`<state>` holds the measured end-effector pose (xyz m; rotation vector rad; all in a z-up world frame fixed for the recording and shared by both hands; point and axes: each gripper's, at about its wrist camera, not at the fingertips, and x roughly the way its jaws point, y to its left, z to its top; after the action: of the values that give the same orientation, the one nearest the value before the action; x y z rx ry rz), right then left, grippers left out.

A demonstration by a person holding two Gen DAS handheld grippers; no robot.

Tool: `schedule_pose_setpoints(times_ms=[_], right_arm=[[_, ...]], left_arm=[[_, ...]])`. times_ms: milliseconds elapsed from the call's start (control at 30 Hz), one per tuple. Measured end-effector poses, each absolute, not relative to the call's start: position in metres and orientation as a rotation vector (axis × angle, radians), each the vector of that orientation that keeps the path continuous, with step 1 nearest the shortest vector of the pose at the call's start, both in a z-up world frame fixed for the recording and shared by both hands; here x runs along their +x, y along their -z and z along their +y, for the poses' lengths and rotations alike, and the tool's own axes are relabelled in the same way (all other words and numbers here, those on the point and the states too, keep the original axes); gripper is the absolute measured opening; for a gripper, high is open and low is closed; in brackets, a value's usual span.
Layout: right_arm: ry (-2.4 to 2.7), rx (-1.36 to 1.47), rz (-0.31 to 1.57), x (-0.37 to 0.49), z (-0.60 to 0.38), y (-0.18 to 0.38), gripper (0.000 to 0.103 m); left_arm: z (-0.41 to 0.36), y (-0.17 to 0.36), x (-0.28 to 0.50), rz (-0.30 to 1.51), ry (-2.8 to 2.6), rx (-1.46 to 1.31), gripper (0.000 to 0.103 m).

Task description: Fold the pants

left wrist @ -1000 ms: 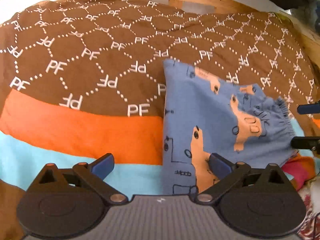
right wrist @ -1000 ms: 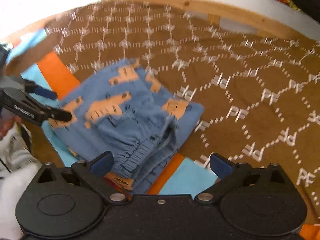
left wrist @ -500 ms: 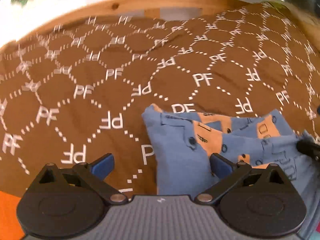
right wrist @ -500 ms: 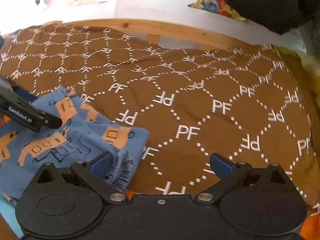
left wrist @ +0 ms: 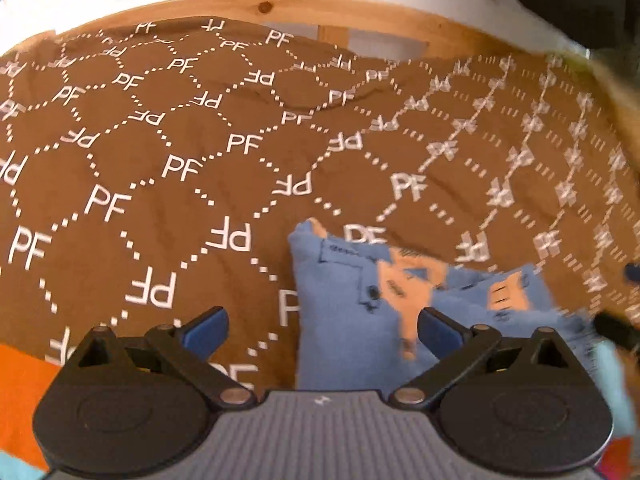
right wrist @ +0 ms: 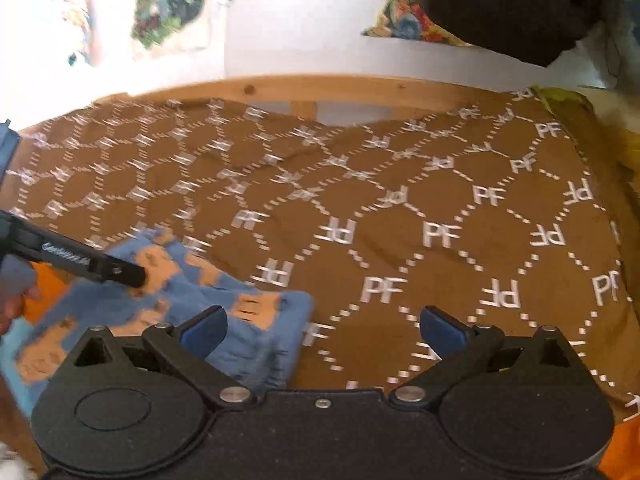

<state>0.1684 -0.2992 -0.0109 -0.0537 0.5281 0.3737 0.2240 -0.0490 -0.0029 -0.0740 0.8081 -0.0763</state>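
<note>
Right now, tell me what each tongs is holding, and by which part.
Nothing. The left tongs and right tongs are both open, with no cloth between the fingers; the folded pants lie loose on the blanket.

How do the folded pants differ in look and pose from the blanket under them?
The pants are blue with orange shapes; the blanket is brown with white PF lettering. The pants are a small folded bundle; the blanket lies spread, covering most of the bed. Both are soft fabric, and neither open tool grips them.

Brown PF bedspread point(left wrist: 168, 184), wood bed rail point(right wrist: 360, 88), white wall point(right wrist: 288, 32).
</note>
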Motion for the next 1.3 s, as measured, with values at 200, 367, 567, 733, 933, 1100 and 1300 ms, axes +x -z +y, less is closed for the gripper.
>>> schedule_pose_setpoints(times_ms=[200, 367, 567, 733, 933, 1100, 1300], right_arm=[[-0.544, -0.166, 0.626, 0.155, -0.278, 0.007, 0.102], [-0.561, -0.333, 0.732, 0.154, -0.265, 0.029, 0.102], [-0.647, -0.282, 0.734, 0.158, -0.28, 0.016, 0.102], [-0.463, -0.085, 0.584, 0.172, -0.287, 0.007, 0.102], [-0.33, -0.259, 0.569, 0.189, -0.272, 0.044, 0.102], [-0.317, -0.172, 0.504, 0.184, -0.286, 0.02, 0.102], [-0.556, -0.27, 0.626, 0.172, -0.255, 0.029, 0.102]], left_arm=[[-0.055, 0.0, 0.172, 0.794, 0.141, -0.079, 0.103], [-0.055, 0.03, 0.147, 0.852, 0.137, 0.005, 0.103], [-0.044, 0.024, 0.134, 0.852, 0.134, -0.009, 0.103], [-0.046, 0.024, 0.135, 0.869, 0.129, -0.021, 0.103], [-0.044, 0.028, 0.132, 0.858, 0.138, -0.013, 0.103], [-0.044, 0.023, 0.132, 0.869, 0.113, -0.03, 0.103], [-0.046, 0.024, 0.13, 0.874, 0.111, -0.023, 0.103]])
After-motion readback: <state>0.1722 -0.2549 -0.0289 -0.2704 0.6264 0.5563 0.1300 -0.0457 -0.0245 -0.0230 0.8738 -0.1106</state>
